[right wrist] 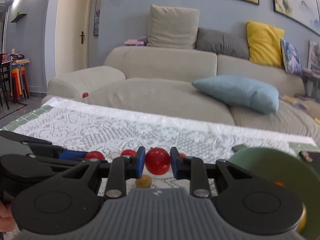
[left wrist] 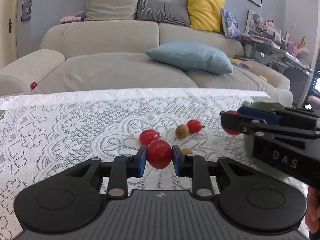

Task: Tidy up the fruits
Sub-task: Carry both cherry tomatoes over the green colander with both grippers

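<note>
In the left wrist view my left gripper (left wrist: 159, 157) is shut on a red round fruit (left wrist: 159, 152), held just above the white lace tablecloth (left wrist: 80, 124). My right gripper (left wrist: 232, 121) comes in from the right, shut on another red fruit (left wrist: 232, 131). The right wrist view shows that fruit (right wrist: 157, 161) pressed between the blue pads (right wrist: 141, 160) of the right gripper (right wrist: 157, 165). The left gripper (right wrist: 90, 157) with its red fruit (right wrist: 95, 155) is at the left. Loose on the cloth lie two red fruits (left wrist: 149, 137) (left wrist: 194, 126) and two brownish ones (left wrist: 182, 131) (left wrist: 187, 151).
A green bowl (right wrist: 270, 166) stands at the table's right, behind the right gripper. A beige sofa (left wrist: 120, 68) with a light blue cushion (left wrist: 192, 57) runs along the far edge of the table. One small red ball (left wrist: 33, 84) rests by the sofa's left arm.
</note>
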`<state>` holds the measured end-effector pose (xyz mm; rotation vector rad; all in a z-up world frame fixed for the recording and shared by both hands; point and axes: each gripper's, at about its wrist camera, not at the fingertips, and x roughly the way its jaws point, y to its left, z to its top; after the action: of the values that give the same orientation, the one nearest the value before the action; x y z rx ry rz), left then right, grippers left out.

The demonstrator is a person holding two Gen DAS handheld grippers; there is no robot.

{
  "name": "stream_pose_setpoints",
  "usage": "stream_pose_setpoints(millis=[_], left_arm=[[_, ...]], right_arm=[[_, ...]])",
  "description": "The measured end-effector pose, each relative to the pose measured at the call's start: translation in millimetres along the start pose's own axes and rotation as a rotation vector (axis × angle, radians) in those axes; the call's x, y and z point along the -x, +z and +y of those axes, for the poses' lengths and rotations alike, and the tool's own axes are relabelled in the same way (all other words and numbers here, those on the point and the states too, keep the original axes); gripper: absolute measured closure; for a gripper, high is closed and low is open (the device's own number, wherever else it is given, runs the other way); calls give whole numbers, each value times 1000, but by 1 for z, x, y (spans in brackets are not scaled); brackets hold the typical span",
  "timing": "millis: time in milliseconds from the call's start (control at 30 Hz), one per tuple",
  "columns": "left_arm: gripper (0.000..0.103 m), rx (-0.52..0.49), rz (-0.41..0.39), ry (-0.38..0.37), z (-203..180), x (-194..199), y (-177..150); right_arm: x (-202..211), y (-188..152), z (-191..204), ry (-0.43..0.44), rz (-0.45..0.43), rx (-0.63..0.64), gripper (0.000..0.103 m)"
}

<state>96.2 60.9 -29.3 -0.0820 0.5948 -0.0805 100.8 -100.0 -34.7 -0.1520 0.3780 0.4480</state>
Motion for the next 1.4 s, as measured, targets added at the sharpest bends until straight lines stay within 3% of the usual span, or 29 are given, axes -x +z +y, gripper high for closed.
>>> stream_pose_setpoints(millis=[400,633,1000,1400], left_arm=[[73,-14,-12,-119,-50,10,24],[73,-84,-5,-196,-90,1,37],[73,-107,36,-357,-137,-32,50],[73,-151,144,-292,-157,-85,57]], right_arm=[[51,4,-48,-122,-39,-20,80],[58,0,-83,-170,7,-42,80],[62,-17,-139,-208,71,-174,80],[29,-22,-164,-195,170,-257,80]])
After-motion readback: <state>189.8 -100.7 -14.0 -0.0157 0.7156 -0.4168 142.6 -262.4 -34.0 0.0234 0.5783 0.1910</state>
